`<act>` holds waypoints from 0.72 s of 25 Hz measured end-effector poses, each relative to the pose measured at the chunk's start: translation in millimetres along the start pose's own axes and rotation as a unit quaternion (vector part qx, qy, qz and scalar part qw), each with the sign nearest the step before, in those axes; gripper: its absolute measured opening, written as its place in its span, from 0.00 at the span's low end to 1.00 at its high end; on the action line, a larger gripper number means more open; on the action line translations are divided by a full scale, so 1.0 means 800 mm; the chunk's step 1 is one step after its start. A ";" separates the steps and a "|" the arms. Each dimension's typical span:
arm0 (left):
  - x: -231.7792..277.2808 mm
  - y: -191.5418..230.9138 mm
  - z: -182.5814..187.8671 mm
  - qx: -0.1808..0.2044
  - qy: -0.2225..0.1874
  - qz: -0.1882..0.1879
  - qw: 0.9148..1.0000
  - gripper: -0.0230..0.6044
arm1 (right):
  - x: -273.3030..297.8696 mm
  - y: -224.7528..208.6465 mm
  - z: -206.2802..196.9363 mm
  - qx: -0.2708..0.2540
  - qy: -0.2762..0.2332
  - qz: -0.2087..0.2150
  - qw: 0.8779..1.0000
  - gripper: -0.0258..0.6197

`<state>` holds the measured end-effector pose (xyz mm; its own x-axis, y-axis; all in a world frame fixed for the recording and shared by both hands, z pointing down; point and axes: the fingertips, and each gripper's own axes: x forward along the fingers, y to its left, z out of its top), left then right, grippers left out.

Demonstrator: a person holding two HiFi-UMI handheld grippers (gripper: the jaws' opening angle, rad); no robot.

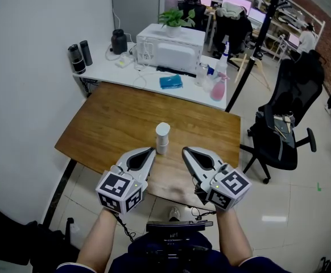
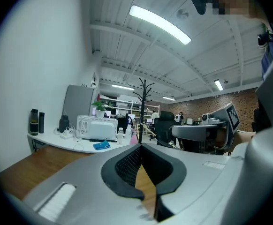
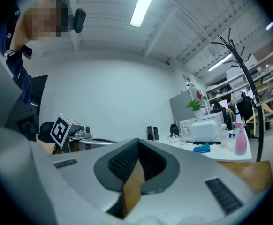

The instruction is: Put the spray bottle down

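A small white capped bottle stands upright on the wooden table, near its front edge, and nothing holds it. My left gripper lies just left of the bottle's base with its jaws shut and empty. The right gripper sits a little to the bottle's right, also shut and empty. In the left gripper view the shut tips point over the tabletop, and the right gripper view shows its tips closed too. The bottle does not show in either gripper view.
Behind the table a white counter carries a microwave, a plant, a blue cloth, a pink spray bottle and dark flasks. A black office chair stands right of the table, and a wall runs along the left.
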<state>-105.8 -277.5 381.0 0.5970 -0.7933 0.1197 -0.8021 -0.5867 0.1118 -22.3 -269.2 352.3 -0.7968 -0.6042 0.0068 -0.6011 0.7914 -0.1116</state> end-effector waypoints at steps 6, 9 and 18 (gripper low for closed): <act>0.000 0.003 -0.003 0.000 0.004 0.000 1.000 0.04 | 0.002 0.001 -0.001 -0.003 0.005 0.000 1.000 0.04; -0.001 0.004 -0.003 0.002 0.005 -0.002 1.000 0.05 | 0.003 0.002 0.000 -0.005 0.005 -0.002 1.000 0.04; -0.005 0.007 -0.005 0.004 0.008 0.001 1.000 0.05 | 0.005 0.005 -0.001 -0.006 0.008 -0.003 1.000 0.04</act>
<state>-112.7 -277.1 384.9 0.5961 -0.7914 0.1351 -0.8029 -0.5872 0.1028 -27.8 -268.1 352.9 -0.7941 -0.6074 0.0235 -0.6064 0.7889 -0.0997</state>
